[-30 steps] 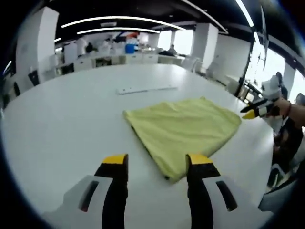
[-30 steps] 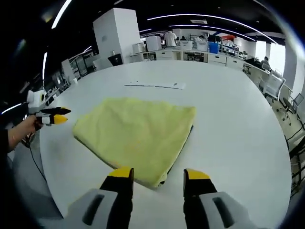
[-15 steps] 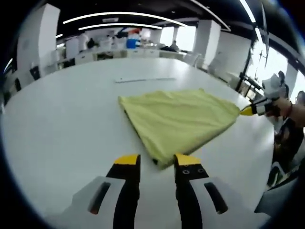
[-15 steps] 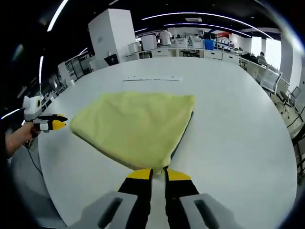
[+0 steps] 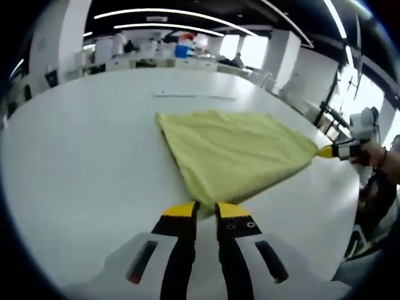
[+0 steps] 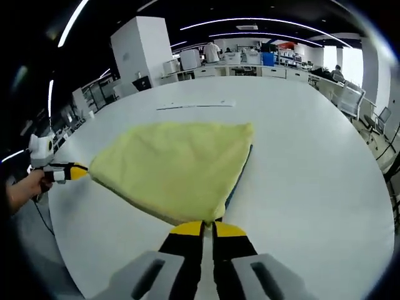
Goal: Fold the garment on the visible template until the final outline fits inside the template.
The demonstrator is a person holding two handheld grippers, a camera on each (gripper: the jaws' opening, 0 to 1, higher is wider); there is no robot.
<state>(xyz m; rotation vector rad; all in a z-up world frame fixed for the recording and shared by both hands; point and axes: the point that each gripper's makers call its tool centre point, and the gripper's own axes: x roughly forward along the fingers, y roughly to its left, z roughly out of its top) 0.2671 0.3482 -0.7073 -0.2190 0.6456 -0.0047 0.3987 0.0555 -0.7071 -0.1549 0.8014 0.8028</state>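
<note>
The garment (image 5: 234,153) lies on the table (image 5: 75,162), spreading from the left gripper (image 5: 205,210) at 6 o'clock in the left gripper view up toward 12, with the right gripper (image 5: 327,152) touching its corner at 3 o'clock. In the right gripper view the garment (image 6: 178,165) runs up from the right gripper (image 6: 207,229) at 6 o'clock, and the left gripper (image 6: 76,172) meets its corner at 9 o'clock. A thin flat strip (image 6: 195,105) lies on the table (image 6: 312,169) beyond the garment, toward 12 o'clock.

Open office: white pillar (image 6: 140,47), ceiling light strips (image 5: 169,11), distant desks (image 6: 250,70).
</note>
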